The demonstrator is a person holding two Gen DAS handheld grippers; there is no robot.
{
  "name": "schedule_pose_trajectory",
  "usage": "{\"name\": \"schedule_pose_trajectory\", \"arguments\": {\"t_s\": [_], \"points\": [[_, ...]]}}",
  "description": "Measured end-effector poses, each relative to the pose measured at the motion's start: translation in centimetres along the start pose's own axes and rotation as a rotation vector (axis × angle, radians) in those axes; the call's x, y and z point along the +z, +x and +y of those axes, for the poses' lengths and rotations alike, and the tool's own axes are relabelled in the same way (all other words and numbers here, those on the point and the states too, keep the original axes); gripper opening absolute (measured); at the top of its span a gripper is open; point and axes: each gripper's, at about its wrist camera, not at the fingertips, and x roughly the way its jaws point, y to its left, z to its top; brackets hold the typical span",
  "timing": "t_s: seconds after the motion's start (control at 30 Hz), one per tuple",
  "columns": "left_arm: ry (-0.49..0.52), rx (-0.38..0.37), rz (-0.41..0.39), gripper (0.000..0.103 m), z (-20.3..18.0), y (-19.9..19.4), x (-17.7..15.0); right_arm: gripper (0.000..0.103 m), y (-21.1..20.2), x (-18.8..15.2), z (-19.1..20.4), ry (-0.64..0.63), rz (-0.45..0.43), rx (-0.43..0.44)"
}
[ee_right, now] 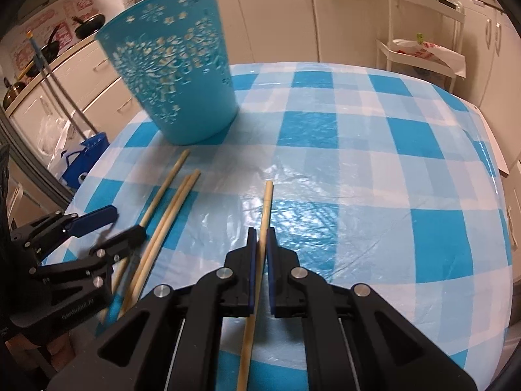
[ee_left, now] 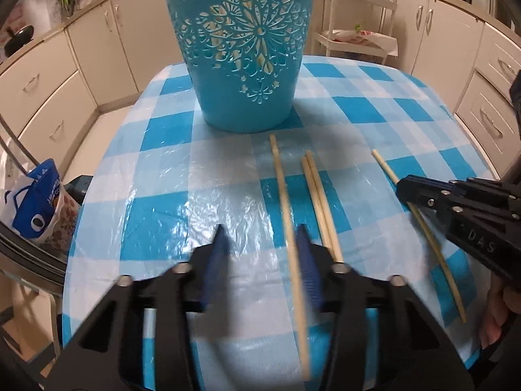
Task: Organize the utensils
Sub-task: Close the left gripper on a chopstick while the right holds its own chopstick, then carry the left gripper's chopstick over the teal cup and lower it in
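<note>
A turquoise perforated holder stands upright on the checked tablecloth; it also shows in the right wrist view. Several wooden chopsticks lie on the cloth. My left gripper is open, with the leftmost chopstick lying between its fingers by the right one. A pair of chopsticks lies just to the right. My right gripper is shut on the rightmost chopstick, low over the cloth. The right gripper also shows in the left wrist view.
The table edge curves round on the left, right and far sides. A blue and white bag sits below the left edge. Cream cabinets ring the room. A white cart with bags stands beyond the far edge.
</note>
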Motion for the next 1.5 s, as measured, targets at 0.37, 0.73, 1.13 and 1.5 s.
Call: {"name": "schedule_pose_trajectory", "arguments": {"t_s": [0.37, 0.73, 1.13, 1.5], "points": [[0.016, -0.072, 0.028, 0.014, 0.0, -1.9, -0.2, 0.007, -0.2, -0.4, -0.1, 0.025, 0.0, 0.05], [0.076, -0.036, 0.076, 0.017, -1.4, 2.8, 4.6, 0.007, 0.1, 0.1, -0.3, 0.024, 0.004, 0.069], [-0.026, -0.143, 0.014, 0.005, -0.3, 1.1, 3.7, 0.006, 0.0, 0.1, 0.5, -0.014, 0.011, 0.046], [-0.086, -0.246, -0.345, 0.005, 2.1, -8.9, 3.9, 0.006, -0.7, -0.4, -3.5, 0.238, -0.062, 0.196]]}}
